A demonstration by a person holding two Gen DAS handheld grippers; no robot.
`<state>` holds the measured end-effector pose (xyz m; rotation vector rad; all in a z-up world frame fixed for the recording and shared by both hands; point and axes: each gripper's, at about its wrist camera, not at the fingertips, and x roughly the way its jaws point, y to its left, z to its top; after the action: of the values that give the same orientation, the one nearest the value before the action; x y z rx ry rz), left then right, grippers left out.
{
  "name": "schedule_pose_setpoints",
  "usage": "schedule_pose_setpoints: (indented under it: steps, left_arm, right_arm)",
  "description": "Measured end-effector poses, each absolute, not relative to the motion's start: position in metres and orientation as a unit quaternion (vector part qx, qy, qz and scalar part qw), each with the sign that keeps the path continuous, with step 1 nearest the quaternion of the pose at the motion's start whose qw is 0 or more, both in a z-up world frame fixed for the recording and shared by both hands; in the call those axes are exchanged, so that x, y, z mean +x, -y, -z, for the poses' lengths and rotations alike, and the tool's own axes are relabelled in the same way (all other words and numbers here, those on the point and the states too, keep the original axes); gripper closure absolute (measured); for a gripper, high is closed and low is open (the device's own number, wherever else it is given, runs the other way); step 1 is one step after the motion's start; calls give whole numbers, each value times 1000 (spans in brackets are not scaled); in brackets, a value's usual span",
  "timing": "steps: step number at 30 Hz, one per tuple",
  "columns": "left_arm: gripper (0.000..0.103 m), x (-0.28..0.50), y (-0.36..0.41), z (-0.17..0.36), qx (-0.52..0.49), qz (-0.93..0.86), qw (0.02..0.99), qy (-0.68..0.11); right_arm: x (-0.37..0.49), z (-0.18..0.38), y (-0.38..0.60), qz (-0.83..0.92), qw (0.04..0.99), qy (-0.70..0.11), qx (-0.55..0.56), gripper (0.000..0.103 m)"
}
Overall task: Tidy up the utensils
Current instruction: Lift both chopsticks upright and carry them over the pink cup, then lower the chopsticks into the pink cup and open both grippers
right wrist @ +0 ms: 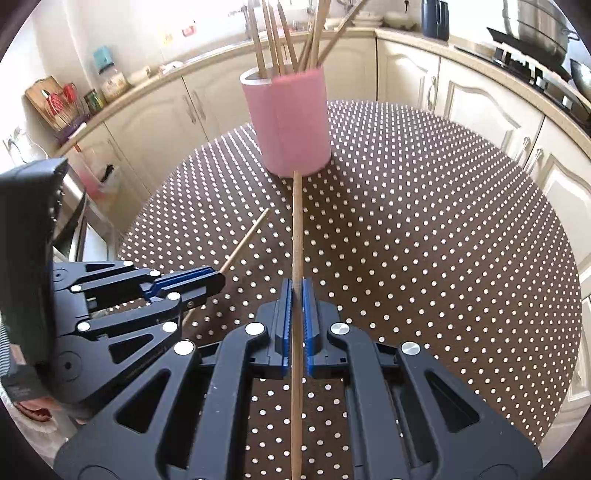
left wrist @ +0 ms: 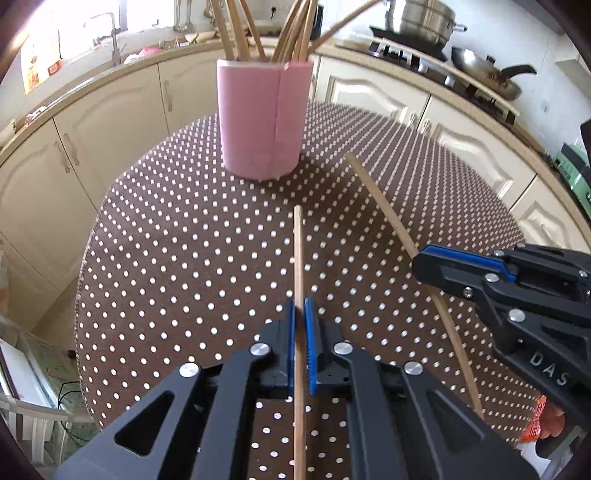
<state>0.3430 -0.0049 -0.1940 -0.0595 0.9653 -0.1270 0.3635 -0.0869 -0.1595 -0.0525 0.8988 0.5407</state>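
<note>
A pink holder (left wrist: pixel 263 118) with several wooden chopsticks (left wrist: pixel 291 33) standing in it sits at the far side of the dotted round table (left wrist: pixel 177 236). My left gripper (left wrist: pixel 300 306) is shut on one wooden chopstick (left wrist: pixel 298 254) that points toward the holder. At the right of the left wrist view, my right gripper (left wrist: pixel 419 264) is shut on another chopstick (left wrist: pixel 384 206). In the right wrist view the right gripper (right wrist: pixel 297 286) clamps its chopstick (right wrist: pixel 297 229), whose tip reaches the base of the pink holder (right wrist: pixel 288 122). The left gripper (right wrist: pixel 219 278) shows at left, holding its chopstick (right wrist: pixel 245 240).
Cream kitchen cabinets (left wrist: pixel 96 122) and a countertop curve behind the table. A stove with a steel pot (left wrist: pixel 421 18) and a pan (left wrist: pixel 484 70) is at back right. A sink tap (left wrist: pixel 110 33) is at back left. A dark jug (right wrist: pixel 436 18) stands on the counter.
</note>
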Motion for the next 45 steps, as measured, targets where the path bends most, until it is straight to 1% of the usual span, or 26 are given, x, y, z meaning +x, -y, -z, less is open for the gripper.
schedule_pose_setpoints:
  steps: [6,15,21,28,37,45]
  left_arm:
    - [97,330,3,168,-33,71,908,-413]
    - [97,304,-6,121,-49,86,945,-311]
    - [97,294,-8,96,-64,94,960,-256]
    - [97,287,-19,67,-92,103,979,-151]
    - [97,312,-33,20,-114,100,988,-38]
    - [97,363,-42,-1,-136,82,987,21]
  right_arm:
    - [346,140,104,-266,884,-386,-4,97]
    - [332,103,113,-281,901,-330,35,97]
    - [323,73,121,-290,914,-278,54,97]
    - [326,45,124,-297,924,-234,62,97]
    - [351,11,113,-300,934,-185,55,97]
    - [392,-15,96,-299,942,-146,48,97]
